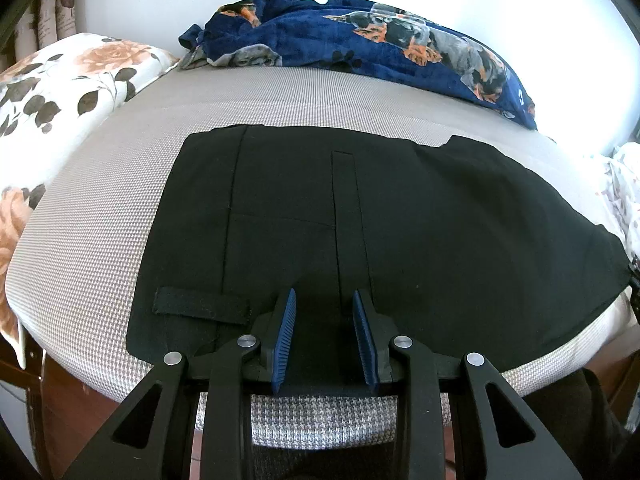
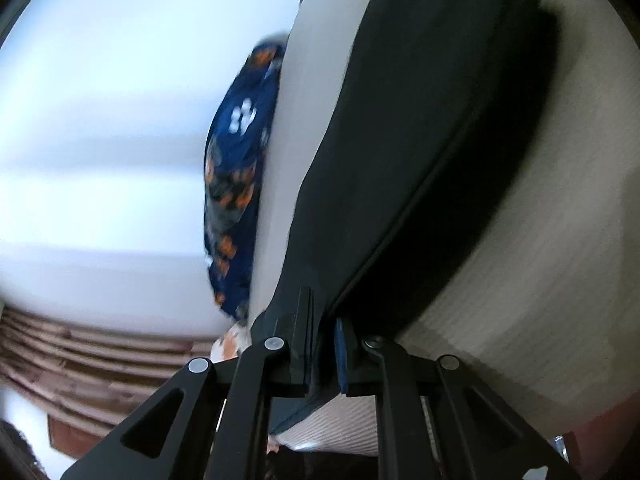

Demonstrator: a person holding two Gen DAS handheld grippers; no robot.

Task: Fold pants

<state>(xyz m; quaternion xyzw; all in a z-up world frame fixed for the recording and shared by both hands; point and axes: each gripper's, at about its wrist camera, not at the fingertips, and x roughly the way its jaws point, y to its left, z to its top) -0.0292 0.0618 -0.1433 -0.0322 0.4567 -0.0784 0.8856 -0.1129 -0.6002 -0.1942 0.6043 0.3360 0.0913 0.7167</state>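
**Carrying the pinched end across the bed**

While the right gripper [image 2: 322, 344] has its fingers clamped on a gathered end of the black woven pants [image 1: 380, 220], the fold should be carried low and steadily, so that the lifted layer comes down square on the part that lies flat. In the right wrist view the cloth runs taut away from the fingers and the picture is blurred, so I judge the hand to be mid-swing; a slow, level sweep would keep the edges lined up. The left gripper [image 1: 325, 334] hovers over the near edge of the pants with its blue ribbed fingers [image 1: 285, 336] apart and closed on nothing; whether their tips rest on the cloth cannot be told. Pressing down there would likely stop the lower layer from sliding.

The pants lie spread over the middle and near edge of the bed with the grey houndstooth cover [image 1: 100, 216], one end reaching its right edge. A white pillow with orange roses [image 1: 68, 80] sits at the far left corner. A navy fleece blanket printed with dogs [image 1: 360, 36] lies bunched along the far edge, against a pale wall. Brown curtains [image 2: 80, 352] hang beyond.
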